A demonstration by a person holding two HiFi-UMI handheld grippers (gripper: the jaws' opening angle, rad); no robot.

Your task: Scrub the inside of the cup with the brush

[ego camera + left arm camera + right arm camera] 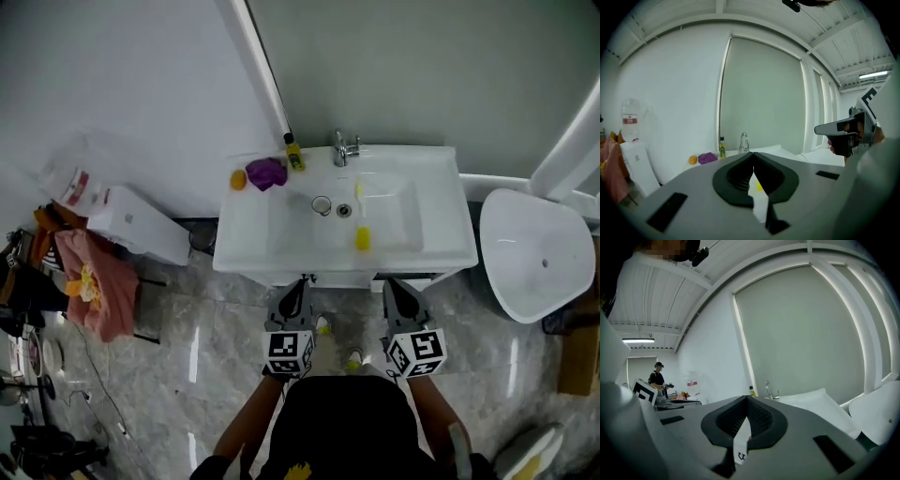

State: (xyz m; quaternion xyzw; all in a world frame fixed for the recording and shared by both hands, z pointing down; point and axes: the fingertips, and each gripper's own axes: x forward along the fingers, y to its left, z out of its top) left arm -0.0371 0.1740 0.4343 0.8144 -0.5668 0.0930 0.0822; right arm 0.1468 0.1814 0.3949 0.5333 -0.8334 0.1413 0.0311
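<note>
The cup looks like the small clear ring standing in the sink, left of the drain; it is too small in the head view to tell whether it is upright. The brush lies in the same basin just right of the drain, its yellow end toward you and its thin stem toward the tap. On the rim to the left sit a purple cloth and a small bottle.

You stand back from the sink with both tools low over the floor, well apart from cup and brush. Your left tongs are pressed together with nothing between them, and your right tongs are the same.

The main risk is reaching in with the tongs pressed together: they would knock the cup rather than take it, and a light clear cup on smooth porcelain probably skids or tips. Its transparency also makes the rim easy to misjudge. The brush stem looks thin, so a pinch off its middle could let it swivel. Cup and brush lie close together, so your two tools may crowd each other.
</note>
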